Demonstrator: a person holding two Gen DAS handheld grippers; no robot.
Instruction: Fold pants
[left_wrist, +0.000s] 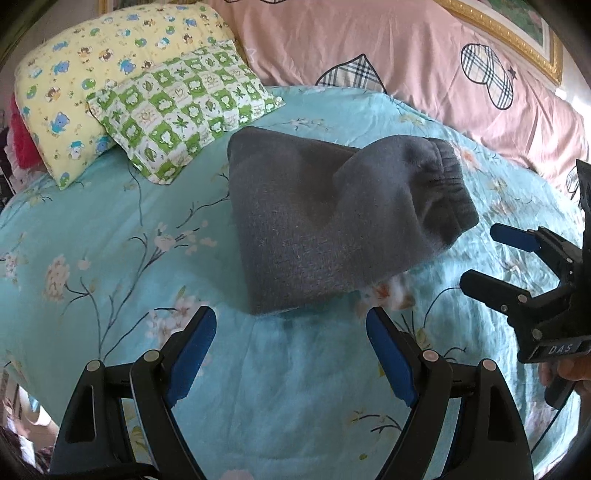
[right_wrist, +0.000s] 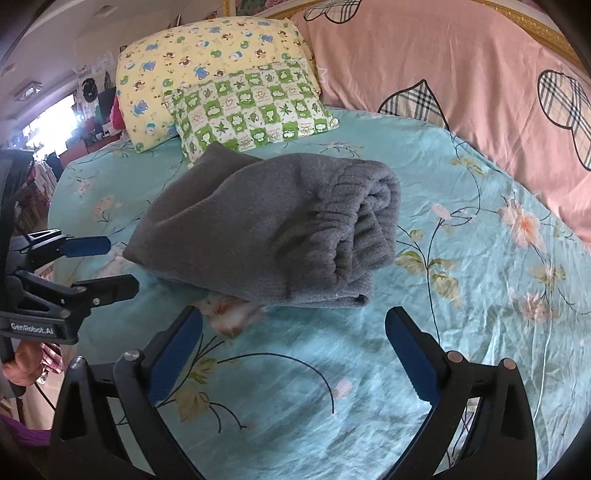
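Note:
Grey fleece pants (left_wrist: 325, 221) lie folded in a thick bundle on the turquoise floral bedspread (left_wrist: 110, 240), elastic waistband on the right side. They also show in the right wrist view (right_wrist: 266, 229), waistband folds facing me. My left gripper (left_wrist: 291, 325) is open and empty, just short of the bundle's near edge. My right gripper (right_wrist: 293, 325) is open and empty, a little in front of the bundle. Each gripper shows in the other's view: the right one (left_wrist: 480, 254) to the pants' right, the left one (right_wrist: 118, 262) to their left.
A yellow cartoon-print pillow (left_wrist: 92, 74) and a green checked pillow (left_wrist: 184, 110) lie at the bed's far left. A pink duvet (left_wrist: 406, 55) with plaid hearts runs along the back and right. Room clutter (right_wrist: 55, 122) shows beyond the bed's left edge.

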